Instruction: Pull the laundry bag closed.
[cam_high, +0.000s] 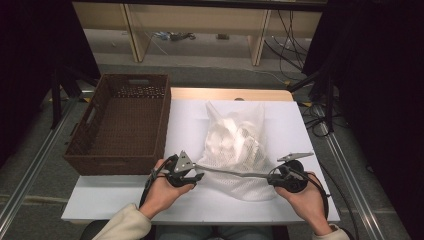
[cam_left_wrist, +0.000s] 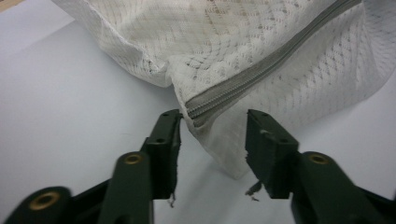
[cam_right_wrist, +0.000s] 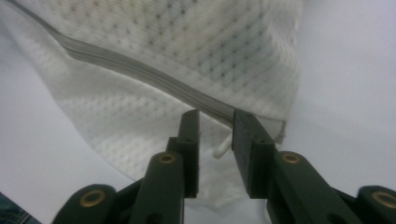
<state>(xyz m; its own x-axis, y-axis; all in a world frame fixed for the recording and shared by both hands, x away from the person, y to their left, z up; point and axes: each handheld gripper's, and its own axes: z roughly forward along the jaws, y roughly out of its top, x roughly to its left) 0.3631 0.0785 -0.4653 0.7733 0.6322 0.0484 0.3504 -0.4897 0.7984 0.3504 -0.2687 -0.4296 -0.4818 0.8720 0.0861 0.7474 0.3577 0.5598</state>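
A white mesh bag (cam_high: 232, 145), stuffed with pale cloth, lies on the white table (cam_high: 185, 120). Its grey zipper (cam_high: 235, 173) runs along the near side between my two grippers. My left gripper (cam_high: 197, 175) is at the zipper's left end. In the left gripper view its jaws (cam_left_wrist: 214, 116) stand open, with the zipper's end (cam_left_wrist: 205, 109) between them, close to the left jaw. My right gripper (cam_high: 274, 179) is at the zipper's right end. In the right gripper view it (cam_right_wrist: 216, 116) is open around the zipper (cam_right_wrist: 140, 70), and a small white pull tab (cam_right_wrist: 223, 149) sits in the gap.
A dark brown wicker basket (cam_high: 162, 125) stands at the table's left, touching its edge. Wooden shelf legs and loose cables are on the floor beyond the table. Bare white table lies in front of the bag and to its right.
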